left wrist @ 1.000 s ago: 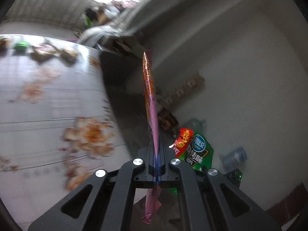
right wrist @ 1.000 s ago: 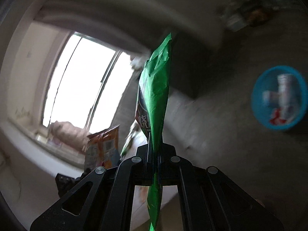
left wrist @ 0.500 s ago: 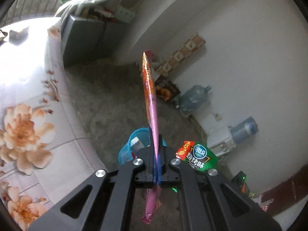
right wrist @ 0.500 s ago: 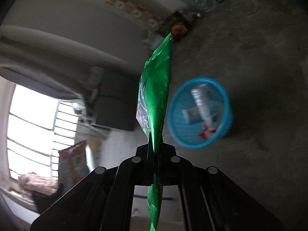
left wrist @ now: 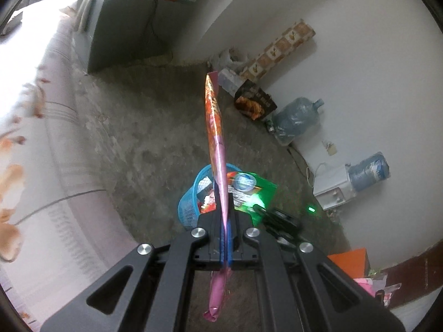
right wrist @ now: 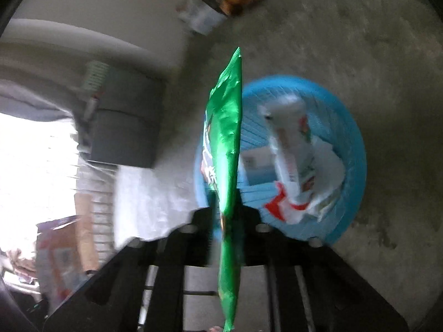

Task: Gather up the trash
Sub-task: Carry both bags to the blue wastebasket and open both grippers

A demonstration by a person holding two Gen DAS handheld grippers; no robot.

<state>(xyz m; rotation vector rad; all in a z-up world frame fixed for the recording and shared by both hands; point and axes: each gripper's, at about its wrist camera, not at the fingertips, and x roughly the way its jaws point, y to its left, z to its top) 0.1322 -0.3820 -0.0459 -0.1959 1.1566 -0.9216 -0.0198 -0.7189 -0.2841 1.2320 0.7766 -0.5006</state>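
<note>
My left gripper (left wrist: 225, 243) is shut on a pink and orange snack wrapper (left wrist: 214, 127), held edge-on and upright above the floor. Below it stands a blue mesh trash basket (left wrist: 191, 204) with wrappers inside. My right gripper (right wrist: 227, 221) is shut on a green snack bag (right wrist: 225, 138), also edge-on, just above the left rim of the blue basket (right wrist: 354, 144), which holds white and red packaging (right wrist: 293, 163). The green bag (left wrist: 254, 191) and the right gripper's body show in the left wrist view over the basket.
A table with a floral cloth (left wrist: 30, 149) lies on the left. A grey cabinet (left wrist: 116, 30) stands at the back. Two water jugs (left wrist: 296, 119), a white box (left wrist: 332, 191), a dark snack bag (left wrist: 254, 102) and a patterned roll (left wrist: 279, 47) line the wall. The floor is bare concrete.
Both grippers have swung away from the table and window and down toward the floor. The blue basket has come close under both, and the green bag now hangs over its rim.
</note>
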